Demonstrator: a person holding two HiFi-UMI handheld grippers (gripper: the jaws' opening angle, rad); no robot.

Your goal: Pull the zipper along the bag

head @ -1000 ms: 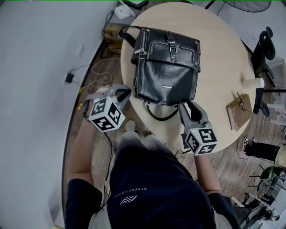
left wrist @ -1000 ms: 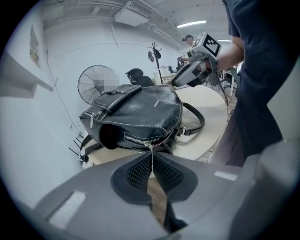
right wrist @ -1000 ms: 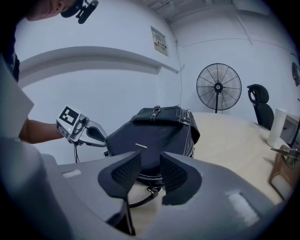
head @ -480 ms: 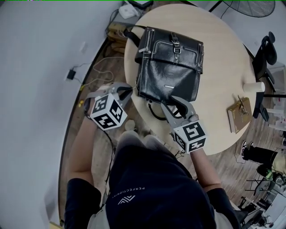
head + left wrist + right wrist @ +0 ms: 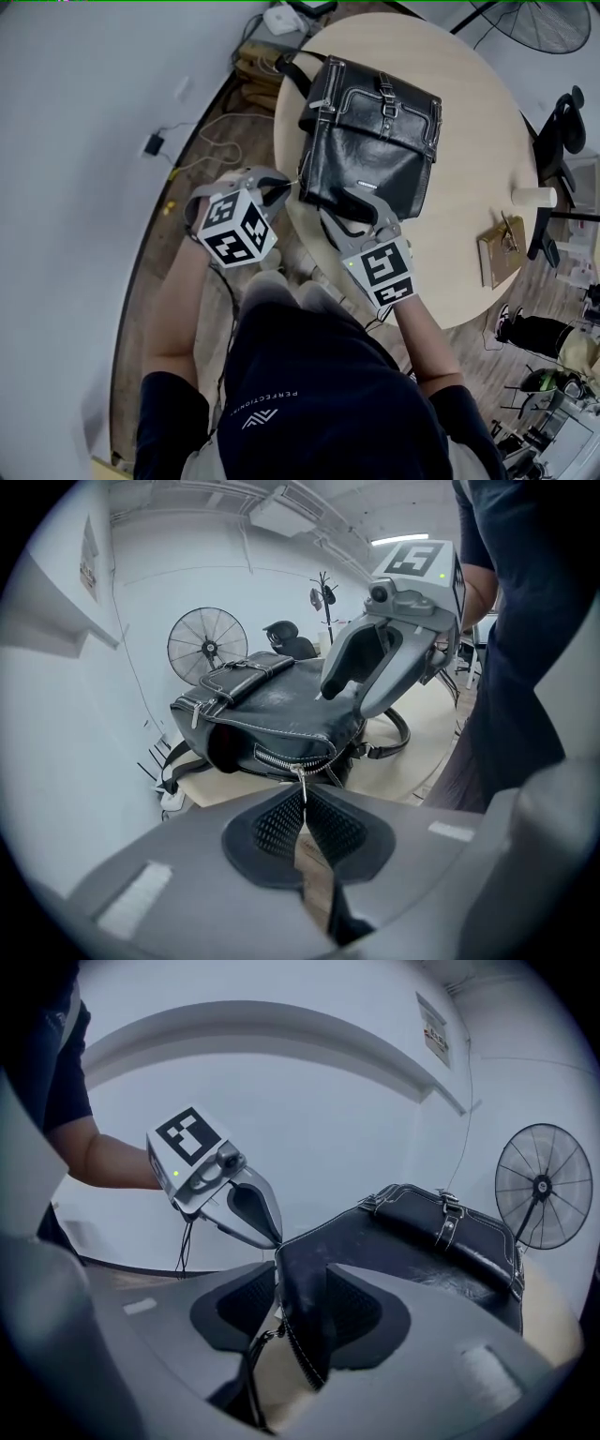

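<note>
Black bag lay flat on the left part of the round table, its near-left corner at the table's rim. Left gripper sat at that corner, jaws pressed together on the metal zipper pull. The tab ran straight from the zipper into the pads. A dark gap showed in the bag's side beside the pull; could not tell whether it was the open stretch. Right gripper was at the bag's near edge, just right of the left one. Its jaws were spread wide and had just been opening. The stitched leather edge stood between its 2 pads, which did not look to press on it. Judged step: brace the bag, then draw the slider. To do it well, the right gripper should probably close on the leather close beside the zipper line before any pull, so the bag does not slide off the rim. The left should keep the tab deep in its pads. It should pull along the line of the teeth, not away from them, and follow the curve at the corner. Risks: the thin tab slipping out, or the unbraced bag dragging along.
</note>
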